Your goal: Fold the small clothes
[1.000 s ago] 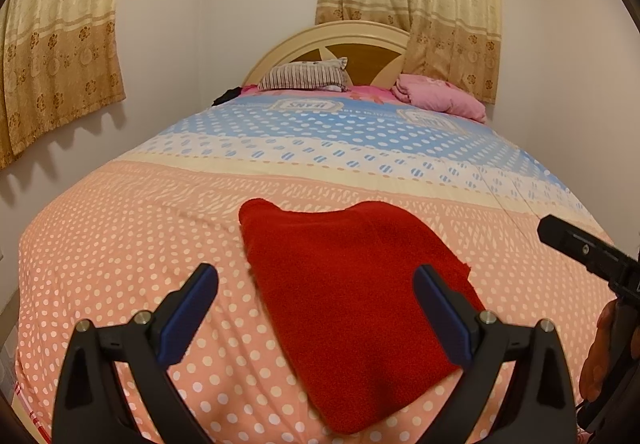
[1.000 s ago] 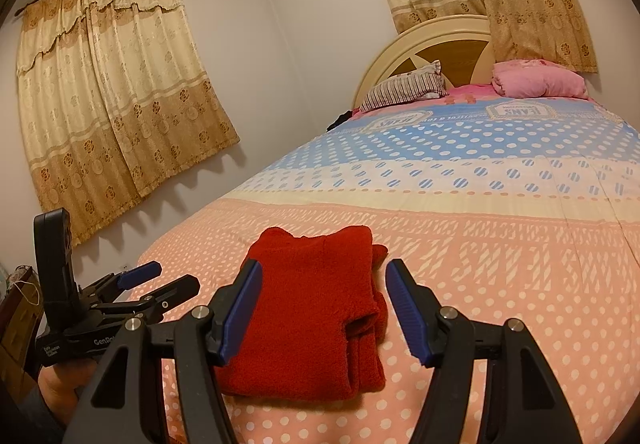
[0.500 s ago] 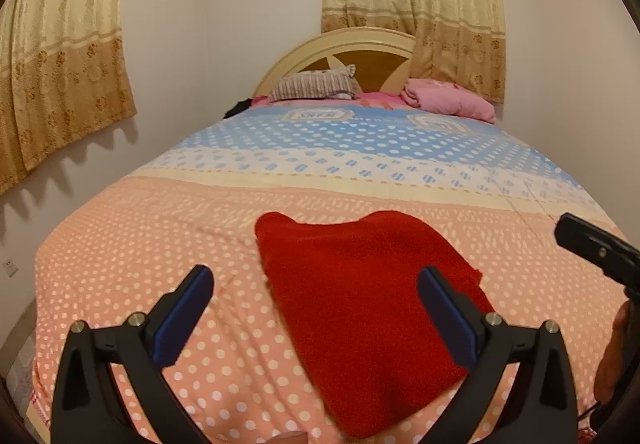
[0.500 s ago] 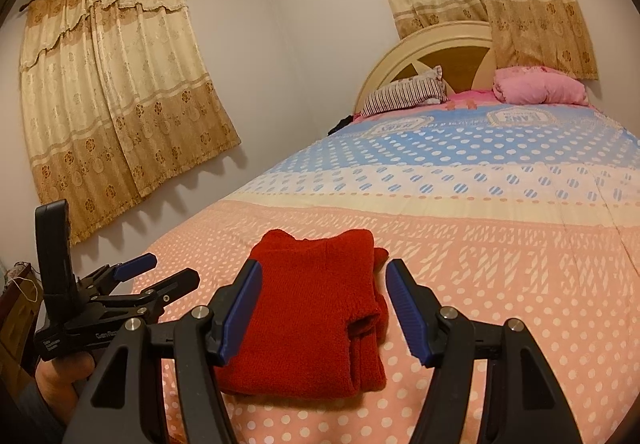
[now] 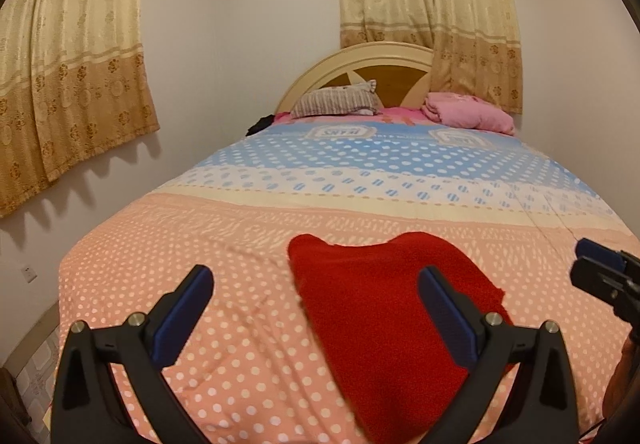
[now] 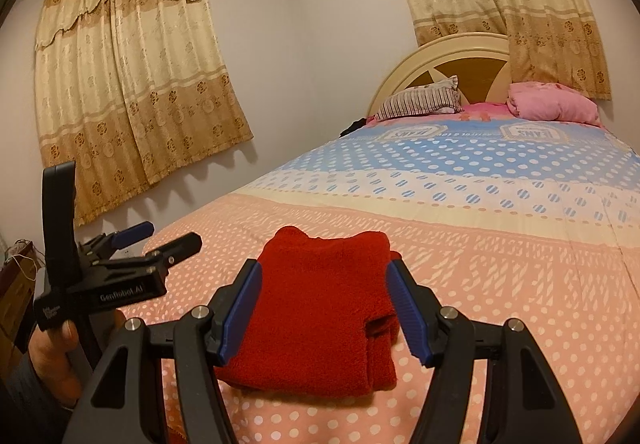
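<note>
While we hold both tools above the foot of the bed [image 5: 248, 244], the folded red garment [image 6: 320, 308] lies flat on the peach, white-dotted part of the quilt [image 6: 500, 276]. Our left gripper [image 5: 316, 308] has its fingers spread wide with nothing between them, the garment lying below and mostly toward its right finger. Our right gripper [image 6: 324, 308] also has its fingers spread, framing the garment without touching it. At the headboard [image 5: 360, 60] rest a striped pillow [image 5: 336, 100] and a pink bundle [image 5: 468, 112].
</note>
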### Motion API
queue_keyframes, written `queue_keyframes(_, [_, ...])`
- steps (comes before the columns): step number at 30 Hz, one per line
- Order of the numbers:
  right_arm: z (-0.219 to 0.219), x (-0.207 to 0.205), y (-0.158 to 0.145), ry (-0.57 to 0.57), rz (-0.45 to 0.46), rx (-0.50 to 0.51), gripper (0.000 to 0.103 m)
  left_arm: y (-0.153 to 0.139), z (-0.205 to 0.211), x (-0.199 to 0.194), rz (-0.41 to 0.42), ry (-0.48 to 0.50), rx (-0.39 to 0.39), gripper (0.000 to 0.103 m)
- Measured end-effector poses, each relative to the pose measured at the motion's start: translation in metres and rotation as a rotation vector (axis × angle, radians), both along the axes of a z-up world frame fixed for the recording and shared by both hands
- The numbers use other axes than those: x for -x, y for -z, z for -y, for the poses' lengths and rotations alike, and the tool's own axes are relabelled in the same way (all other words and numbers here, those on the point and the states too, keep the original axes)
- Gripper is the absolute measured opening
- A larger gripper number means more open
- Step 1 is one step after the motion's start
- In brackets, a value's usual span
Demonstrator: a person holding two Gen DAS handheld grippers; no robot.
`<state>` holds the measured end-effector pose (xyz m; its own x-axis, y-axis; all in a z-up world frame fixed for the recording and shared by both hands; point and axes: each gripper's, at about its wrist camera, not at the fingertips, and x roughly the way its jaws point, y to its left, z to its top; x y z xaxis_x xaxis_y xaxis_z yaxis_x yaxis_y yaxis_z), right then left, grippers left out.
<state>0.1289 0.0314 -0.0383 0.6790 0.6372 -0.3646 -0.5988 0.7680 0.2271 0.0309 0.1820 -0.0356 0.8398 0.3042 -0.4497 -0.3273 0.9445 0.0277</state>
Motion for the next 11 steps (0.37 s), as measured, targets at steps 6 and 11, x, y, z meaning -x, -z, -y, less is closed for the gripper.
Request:
queue_keyframes(6, [-0.0028,0.0007,0.0029,-0.013,-0.008,0.015,0.065,0.0047,-0.0033,0.0002,0.003,-0.001,-0.014,0.103])
queue_keyframes(11, [-0.0055,0.0019,0.0053,-0.019,-0.016,0.026,0.065,0.007,-0.0002,-0.0019,-0.005,0.019,-0.02,0.103])
